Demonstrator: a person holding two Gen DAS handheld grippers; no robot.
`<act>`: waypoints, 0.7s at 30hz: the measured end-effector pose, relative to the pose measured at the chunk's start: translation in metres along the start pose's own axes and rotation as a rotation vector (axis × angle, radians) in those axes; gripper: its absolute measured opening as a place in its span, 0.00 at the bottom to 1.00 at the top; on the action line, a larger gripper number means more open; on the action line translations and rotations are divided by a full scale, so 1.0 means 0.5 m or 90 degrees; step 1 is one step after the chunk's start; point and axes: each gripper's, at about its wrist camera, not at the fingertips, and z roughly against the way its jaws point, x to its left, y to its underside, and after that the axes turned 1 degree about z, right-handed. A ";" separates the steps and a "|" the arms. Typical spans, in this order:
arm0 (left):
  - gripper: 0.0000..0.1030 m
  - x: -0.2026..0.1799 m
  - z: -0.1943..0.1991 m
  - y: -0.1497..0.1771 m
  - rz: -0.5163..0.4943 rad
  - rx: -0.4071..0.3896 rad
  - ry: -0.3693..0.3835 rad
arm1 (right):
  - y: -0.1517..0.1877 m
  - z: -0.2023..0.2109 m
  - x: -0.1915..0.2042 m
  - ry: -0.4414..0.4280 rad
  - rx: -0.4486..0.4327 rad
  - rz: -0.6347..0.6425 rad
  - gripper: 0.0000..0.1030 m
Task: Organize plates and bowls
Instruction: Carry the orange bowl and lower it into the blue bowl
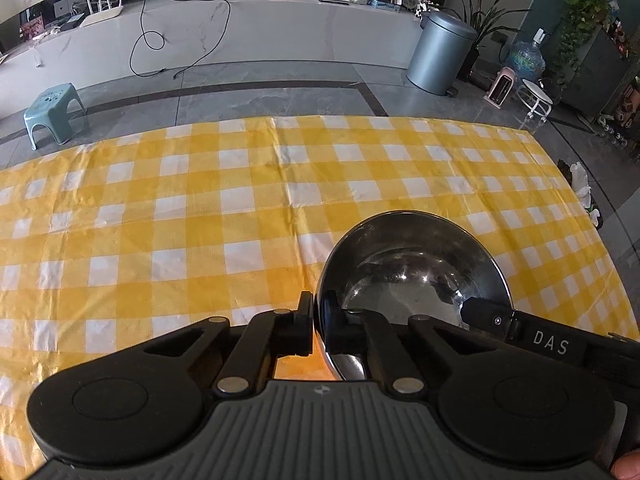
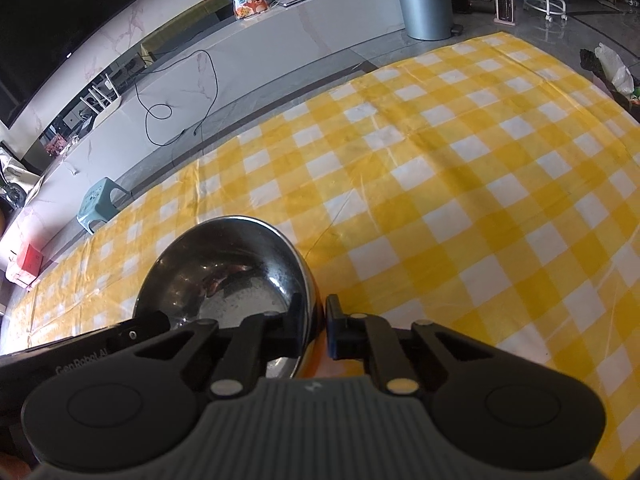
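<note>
Bowl of shiny steel sits on the yellow-checked table, and you hold it from both sides: your left hand-held gripper is clamped on its left rim, one finger inside and one outside, while your right hand-held gripper pinches the opposite rim the same way

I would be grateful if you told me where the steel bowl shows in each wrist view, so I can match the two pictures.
Left wrist view: the steel bowl is lower right of centre, its left rim pinched by the left gripper.
Right wrist view: the steel bowl is lower left of centre, its right rim pinched by the right gripper.
Shared landmark: the grey bin on the floor beyond the table.
</note>
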 end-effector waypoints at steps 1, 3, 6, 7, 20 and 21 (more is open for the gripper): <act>0.05 -0.002 0.009 0.000 0.001 -0.005 0.001 | 0.000 0.007 -0.001 -0.004 -0.002 -0.003 0.08; 0.05 -0.005 0.030 0.000 0.002 -0.017 0.002 | 0.001 0.027 0.001 -0.010 -0.010 -0.005 0.08; 0.04 -0.007 0.064 0.001 0.007 -0.035 0.006 | 0.003 0.059 0.008 -0.016 -0.027 -0.003 0.08; 0.05 -0.010 0.077 0.003 0.009 -0.042 0.008 | 0.004 0.071 0.009 -0.020 -0.031 -0.003 0.08; 0.06 0.007 0.288 0.110 0.053 -0.114 -0.008 | 0.110 0.249 0.050 -0.111 -0.047 0.011 0.08; 0.06 0.009 0.299 0.123 0.056 -0.116 -0.010 | 0.123 0.259 0.053 -0.117 -0.043 0.013 0.08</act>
